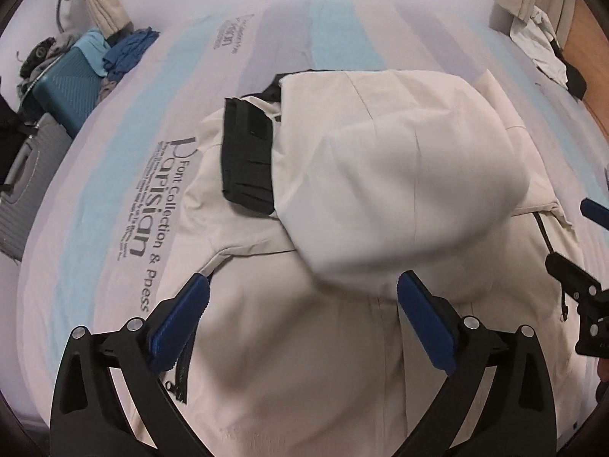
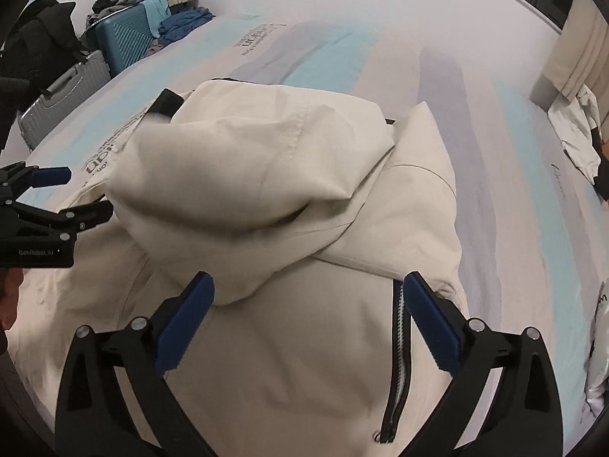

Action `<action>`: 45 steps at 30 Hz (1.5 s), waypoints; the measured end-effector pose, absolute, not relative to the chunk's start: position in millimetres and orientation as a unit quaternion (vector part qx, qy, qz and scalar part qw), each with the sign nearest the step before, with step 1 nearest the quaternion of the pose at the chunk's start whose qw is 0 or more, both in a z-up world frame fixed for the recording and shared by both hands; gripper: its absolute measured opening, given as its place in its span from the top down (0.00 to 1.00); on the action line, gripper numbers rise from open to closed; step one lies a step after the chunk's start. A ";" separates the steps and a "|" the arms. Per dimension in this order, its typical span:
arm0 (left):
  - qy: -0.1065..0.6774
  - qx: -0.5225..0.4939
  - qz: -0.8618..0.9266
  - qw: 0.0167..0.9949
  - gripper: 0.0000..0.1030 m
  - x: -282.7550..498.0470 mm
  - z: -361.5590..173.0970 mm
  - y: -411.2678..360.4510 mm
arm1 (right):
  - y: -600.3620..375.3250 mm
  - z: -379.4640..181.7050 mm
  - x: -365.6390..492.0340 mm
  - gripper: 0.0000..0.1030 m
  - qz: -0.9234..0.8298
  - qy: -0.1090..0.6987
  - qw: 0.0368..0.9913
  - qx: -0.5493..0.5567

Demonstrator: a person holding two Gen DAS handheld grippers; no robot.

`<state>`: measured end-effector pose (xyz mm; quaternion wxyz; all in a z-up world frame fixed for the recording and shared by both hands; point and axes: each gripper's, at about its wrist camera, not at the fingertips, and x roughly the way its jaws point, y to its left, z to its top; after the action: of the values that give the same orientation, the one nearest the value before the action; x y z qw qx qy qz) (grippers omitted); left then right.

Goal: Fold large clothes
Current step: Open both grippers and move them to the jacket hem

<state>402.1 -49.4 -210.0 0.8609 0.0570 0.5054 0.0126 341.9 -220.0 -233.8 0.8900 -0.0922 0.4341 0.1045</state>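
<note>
Both hand-held grippers, left (image 1: pixel 302 297) and right (image 2: pixel 308 297), gape empty over the cream hooded jacket (image 2: pixel 289 342); flatten the puffed hood (image 1: pixel 380 160) at twelve o'clock before folding.

A cream jacket (image 1: pixel 342 175) is seen spread on the striped bed (image 1: pixel 114 175); the left gripper (image 1: pixel 302 297) is held wide apart above it, nothing gripped.

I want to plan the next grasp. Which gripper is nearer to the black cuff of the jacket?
Left. The left gripper hangs open just below the black cuff, on the cuff's side of the hood. The right gripper, also open, is across the hood, near the zipper.
</note>
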 end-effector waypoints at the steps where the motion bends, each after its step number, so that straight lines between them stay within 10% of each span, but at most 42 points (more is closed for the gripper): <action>1: 0.505 0.053 0.013 0.861 0.06 400.0 -208.6 -46.5 | -219.9 -233.2 337.4 0.07 0.106 0.435 0.890 -0.088; 45: 0.539 0.025 -0.004 0.842 0.06 170.9 -210.3 82.4 | -228.5 -232.4 120.4 0.07 -0.070 0.509 0.858 -0.016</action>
<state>170.9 82.4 -210.3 0.8417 0.0245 0.5394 -0.0036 120.4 -228.5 -232.4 0.8578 -0.0158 0.5091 -0.0696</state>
